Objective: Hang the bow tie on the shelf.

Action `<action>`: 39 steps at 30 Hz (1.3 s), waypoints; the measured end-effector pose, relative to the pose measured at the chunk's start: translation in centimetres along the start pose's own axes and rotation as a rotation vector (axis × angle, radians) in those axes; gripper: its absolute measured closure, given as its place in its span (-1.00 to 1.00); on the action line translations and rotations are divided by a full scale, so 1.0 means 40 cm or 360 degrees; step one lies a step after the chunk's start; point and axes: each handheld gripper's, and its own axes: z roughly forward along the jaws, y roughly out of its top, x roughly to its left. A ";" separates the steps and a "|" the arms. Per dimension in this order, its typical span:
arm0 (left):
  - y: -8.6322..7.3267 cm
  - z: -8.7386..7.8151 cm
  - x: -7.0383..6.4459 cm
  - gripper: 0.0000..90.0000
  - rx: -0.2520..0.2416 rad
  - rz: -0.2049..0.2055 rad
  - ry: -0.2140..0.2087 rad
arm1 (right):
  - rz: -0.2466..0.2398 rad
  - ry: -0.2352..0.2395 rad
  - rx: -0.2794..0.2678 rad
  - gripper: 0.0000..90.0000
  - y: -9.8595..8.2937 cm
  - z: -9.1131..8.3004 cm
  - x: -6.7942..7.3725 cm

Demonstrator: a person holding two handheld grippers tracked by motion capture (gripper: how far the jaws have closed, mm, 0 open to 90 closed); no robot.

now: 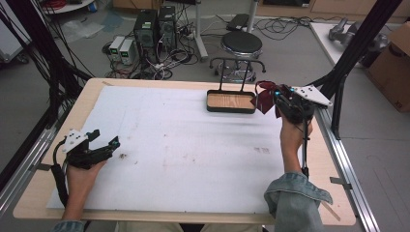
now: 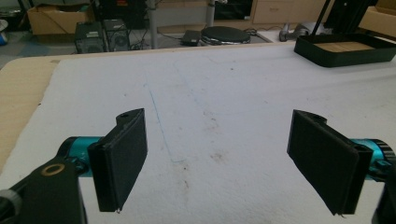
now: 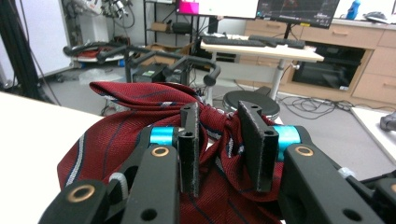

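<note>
In the high view, the left gripper [image 1: 104,142] rests low at the lower left of the frame on the white mat [image 1: 183,154], held in the left hand [image 1: 82,169]. In its own view its jaws stand wide apart over bare mat, holding nothing. Farther up at the right, the right gripper [image 1: 278,96] is held above the table's right edge, its jaws closed on a bunched red tie [image 3: 140,126]. Just left of the tie sits a black tray [image 1: 231,102]. A stool [image 1: 241,44] stands beyond the table.

Woven red cloth tie [image 3: 140,121]
</note>
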 end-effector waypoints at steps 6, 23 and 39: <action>-0.001 0.001 0.000 -0.55 0.0005 0.0006 0.0001 | 0.0038 -0.0013 -0.0004 0.55 0.006 0.040 -0.011; -0.002 0.000 -0.002 -0.55 0.0010 0.0006 0.0005 | 0.0160 -0.0082 -0.0022 0.55 0.045 0.132 -0.058; -0.002 0.003 -0.003 -0.53 0.0003 0.0000 -0.0018 | 0.0314 -0.0148 0.0062 0.55 0.010 0.162 -0.099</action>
